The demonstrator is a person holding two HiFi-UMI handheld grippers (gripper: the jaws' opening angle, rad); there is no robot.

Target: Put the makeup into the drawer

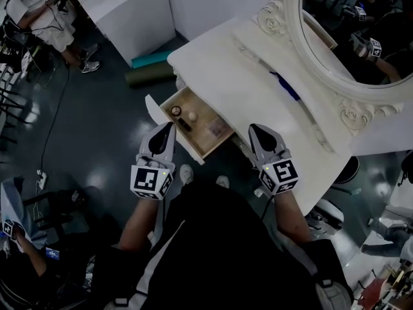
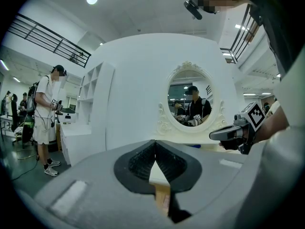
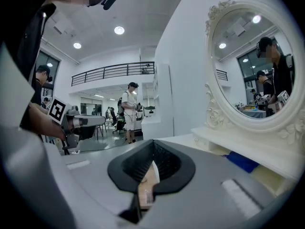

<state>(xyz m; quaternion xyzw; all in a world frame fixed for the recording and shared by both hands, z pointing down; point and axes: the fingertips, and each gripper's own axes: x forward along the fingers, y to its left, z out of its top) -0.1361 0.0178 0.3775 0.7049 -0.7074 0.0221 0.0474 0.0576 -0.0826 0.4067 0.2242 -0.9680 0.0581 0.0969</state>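
Observation:
A white vanity table (image 1: 219,70) carries an oval mirror (image 1: 348,31). Its wooden drawer (image 1: 205,142) stands pulled out at the front left. A round compact (image 1: 175,111), a small pale ball (image 1: 191,115) and a dark stick (image 1: 184,124) lie inside it. On the tabletop by the mirror lies a blue makeup item (image 1: 284,86) (image 3: 242,161). My left gripper (image 1: 169,128) (image 2: 155,144) hovers just in front of the drawer, shut and empty. Level with it, at the drawer's right corner, my right gripper (image 1: 254,129) (image 3: 153,147) is also shut and empty.
Two rolled mats (image 1: 151,70) lie on the dark floor left of the vanity, beside a white partition (image 1: 129,11). A person (image 1: 45,18) stands at the far left. A cable (image 1: 55,115) trails across the floor, and a white stool (image 1: 329,213) sits at the right.

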